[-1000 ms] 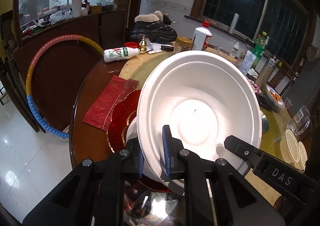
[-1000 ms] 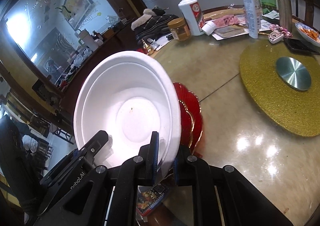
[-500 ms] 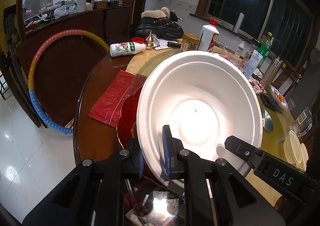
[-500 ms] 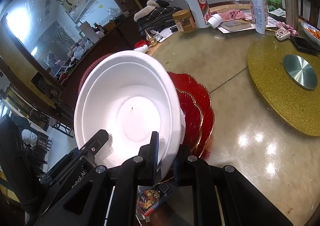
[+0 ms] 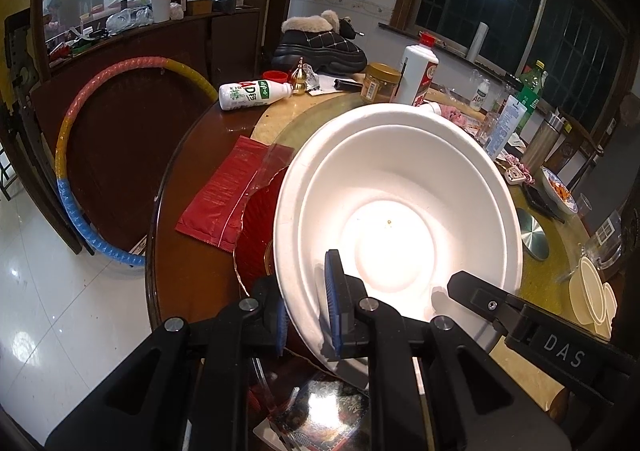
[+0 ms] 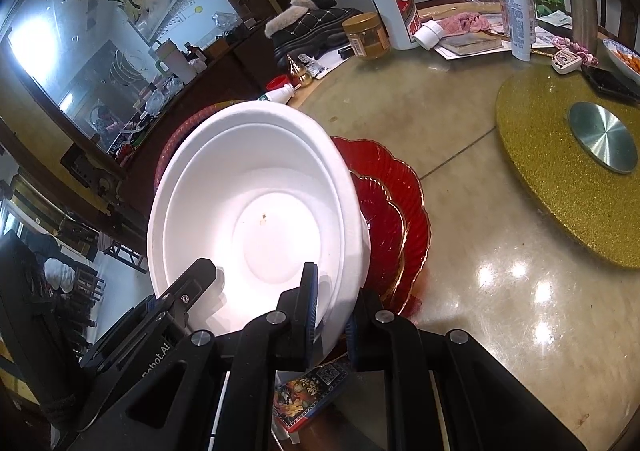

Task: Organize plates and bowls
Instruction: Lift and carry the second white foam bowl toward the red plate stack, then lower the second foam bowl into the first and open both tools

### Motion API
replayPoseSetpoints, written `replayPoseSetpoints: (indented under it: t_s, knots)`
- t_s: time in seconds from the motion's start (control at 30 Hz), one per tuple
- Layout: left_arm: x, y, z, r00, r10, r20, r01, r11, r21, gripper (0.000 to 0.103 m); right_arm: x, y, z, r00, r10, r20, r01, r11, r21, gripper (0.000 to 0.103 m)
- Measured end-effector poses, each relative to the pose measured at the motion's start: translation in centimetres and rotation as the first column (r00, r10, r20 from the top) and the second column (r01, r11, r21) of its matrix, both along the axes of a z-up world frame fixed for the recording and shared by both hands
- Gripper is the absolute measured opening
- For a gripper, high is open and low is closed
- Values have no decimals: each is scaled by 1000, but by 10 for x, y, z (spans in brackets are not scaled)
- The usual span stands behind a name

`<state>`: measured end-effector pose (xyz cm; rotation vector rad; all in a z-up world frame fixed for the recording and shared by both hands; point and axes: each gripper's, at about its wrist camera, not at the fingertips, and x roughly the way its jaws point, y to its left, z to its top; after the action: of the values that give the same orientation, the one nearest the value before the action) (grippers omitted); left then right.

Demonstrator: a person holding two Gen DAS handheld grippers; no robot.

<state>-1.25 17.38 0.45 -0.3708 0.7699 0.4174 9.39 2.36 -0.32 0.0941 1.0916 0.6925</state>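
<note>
White bowls (image 5: 396, 219), pinched by my left hand-held gripper (image 5: 308, 315) and right hand-held gripper (image 6: 330, 315), hang above red plates (image 6: 396, 211).

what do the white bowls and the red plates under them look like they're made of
White bowls: likely foam or pressed pulp, judging by the matte, slightly grainy surface and thick soft rim with no glare.
Red plates: probably glass or clear plastic, being translucent and glossy, with ribbed fluting and a gold-edged scalloped rim.
</note>
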Motion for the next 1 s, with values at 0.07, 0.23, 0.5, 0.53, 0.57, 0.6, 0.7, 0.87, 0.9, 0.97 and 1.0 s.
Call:
replayPoseSetpoints:
  t_s: [0.07, 0.23, 0.5, 0.53, 0.57, 0.6, 0.7, 0.87, 0.9, 0.97, 1.0]
  knots:
    - [0, 1, 0, 1000, -1, -1, 1, 1000, -1, 14, 0, 0, -1, 1000, 2, -3, -2, 1000, -1, 12]
    - [1, 1, -1, 1000, -1, -5, 1, 1000, 0, 14, 0, 2, -2, 1000, 4, -5, -4, 1000, -4, 12]
    - [5, 2, -6, 1000, 0, -21, 0, 1000, 12, 14, 3, 5, -6, 1000, 8, -27, -9, 1000, -8, 13]
    - [6, 2, -8, 1000, 0, -26, 0, 1000, 12, 14, 4, 4, -8, 1000, 6, -30, -7, 1000, -9, 13]
    - [7, 2, -10, 1000, 0, -31, 0, 1000, 9, 14, 5, 5, -9, 999, 5, -34, -5, 1000, -9, 13]
    - [7, 2, -10, 999, 1, -32, -1, 1000, 9, 14, 7, 5, -11, 999, 4, -43, -4, 1000, -9, 13]
    - [8, 3, -10, 999, 5, -33, -4, 1000, 11, 14, 9, 6, -14, 998, 5, -56, -5, 1000, -7, 13]
    - [9, 6, -10, 999, 10, -35, -10, 1000, 18, 14, 12, 11, -15, 998, 16, -54, -17, 1000, -10, 16]
    - [10, 5, -11, 999, 11, -37, -11, 1000, 18, 14, 12, 12, -15, 998, 20, -54, -21, 1000, -12, 16]
    - [11, 6, -12, 999, 13, -43, -13, 1000, 18, 14, 12, 13, -16, 998, 21, -54, -22, 1000, -16, 16]
    - [11, 6, -12, 999, 14, -44, -13, 1000, 18, 14, 13, 14, -17, 998, 22, -57, -23, 1000, -17, 16]
